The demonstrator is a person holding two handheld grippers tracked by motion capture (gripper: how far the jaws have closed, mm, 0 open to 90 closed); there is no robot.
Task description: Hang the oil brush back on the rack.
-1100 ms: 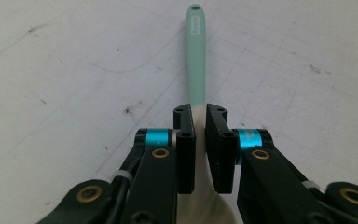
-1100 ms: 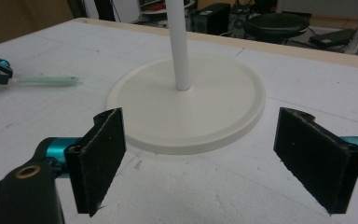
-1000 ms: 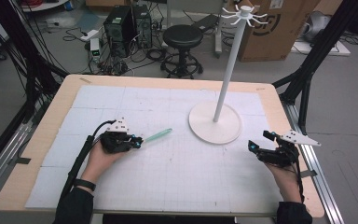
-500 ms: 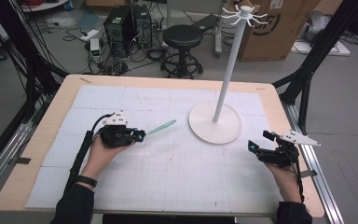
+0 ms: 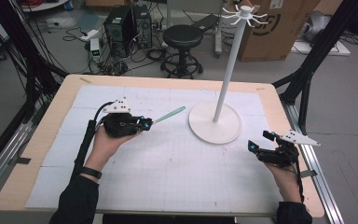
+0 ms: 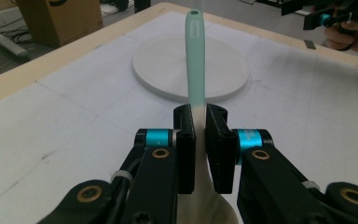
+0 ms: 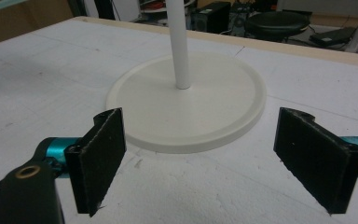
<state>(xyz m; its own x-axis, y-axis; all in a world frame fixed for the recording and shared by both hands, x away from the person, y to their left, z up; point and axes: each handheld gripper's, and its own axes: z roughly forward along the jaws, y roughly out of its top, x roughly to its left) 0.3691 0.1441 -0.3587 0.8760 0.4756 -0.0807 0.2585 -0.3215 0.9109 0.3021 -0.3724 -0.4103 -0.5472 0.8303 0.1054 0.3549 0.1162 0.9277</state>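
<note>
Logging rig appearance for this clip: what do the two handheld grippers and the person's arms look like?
Both the left gripper and the right gripper are black, with flat black jaw pads, teal cylinders at the jaw mounts and brass-coloured rivets. Each carries a grey three-cornered plate on top. A black cable trails from the left one along the forearm. The person wears dark long sleeves and a black wristband on the left wrist.

even, bright overhead light, faint shadows; all views slightly soft and grainy.

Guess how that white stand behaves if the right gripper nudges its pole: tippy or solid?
Probably fairly stable low down: the stand has a wide flat base. A push high up the tall thin pole looks likelier to rock it. The open right gripper sits near the base.
</note>
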